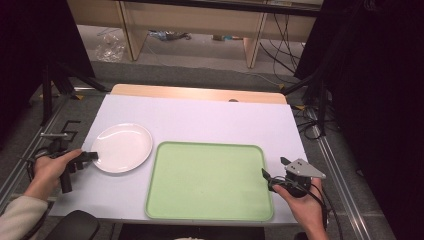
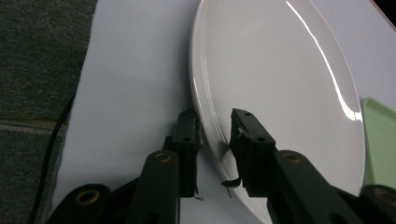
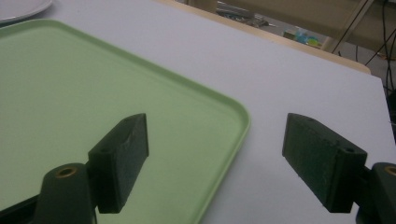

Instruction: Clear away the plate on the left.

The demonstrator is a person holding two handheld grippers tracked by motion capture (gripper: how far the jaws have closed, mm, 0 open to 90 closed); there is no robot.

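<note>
Between the left gripper's [image 2: 215, 140] fingers sits a glossy white plate's [image 2: 280, 84] rim.

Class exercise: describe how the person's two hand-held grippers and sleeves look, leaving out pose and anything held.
Both the left gripper and right gripper are black with two blocky jaws and brass-coloured pivot pins. The right carries a grey three-cornered plate. A pale sleeve covers the left forearm.

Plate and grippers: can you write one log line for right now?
left gripper: fingers straddle white plate rim | right gripper: open at green tray edge
</note>
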